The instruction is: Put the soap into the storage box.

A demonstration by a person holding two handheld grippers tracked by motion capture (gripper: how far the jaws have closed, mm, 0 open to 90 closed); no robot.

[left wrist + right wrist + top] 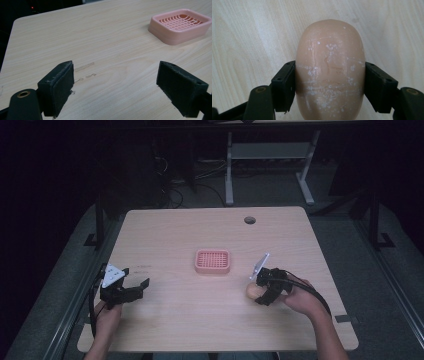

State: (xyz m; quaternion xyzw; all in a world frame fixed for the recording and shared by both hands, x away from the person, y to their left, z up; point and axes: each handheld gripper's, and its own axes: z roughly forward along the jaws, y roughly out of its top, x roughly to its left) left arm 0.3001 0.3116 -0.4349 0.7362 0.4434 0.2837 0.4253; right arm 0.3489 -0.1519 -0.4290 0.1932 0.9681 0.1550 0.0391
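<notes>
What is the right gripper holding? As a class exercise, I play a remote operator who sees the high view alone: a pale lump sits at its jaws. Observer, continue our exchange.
Observer: The right gripper view shows a peach-coloured soap bar, oval and scuffed with white marks.
Operator: Is it really clamped?
Observer: Yes. The right gripper has both jaws pressed against the bar's long sides.
Operator: And the left gripper?
Observer: The left gripper stands wide open, with bare table between its jaws.
Operator: Anything about the pink dish?
Observer: The left gripper view shows the soap dish has a slotted grid insert with nothing on it.
</notes>
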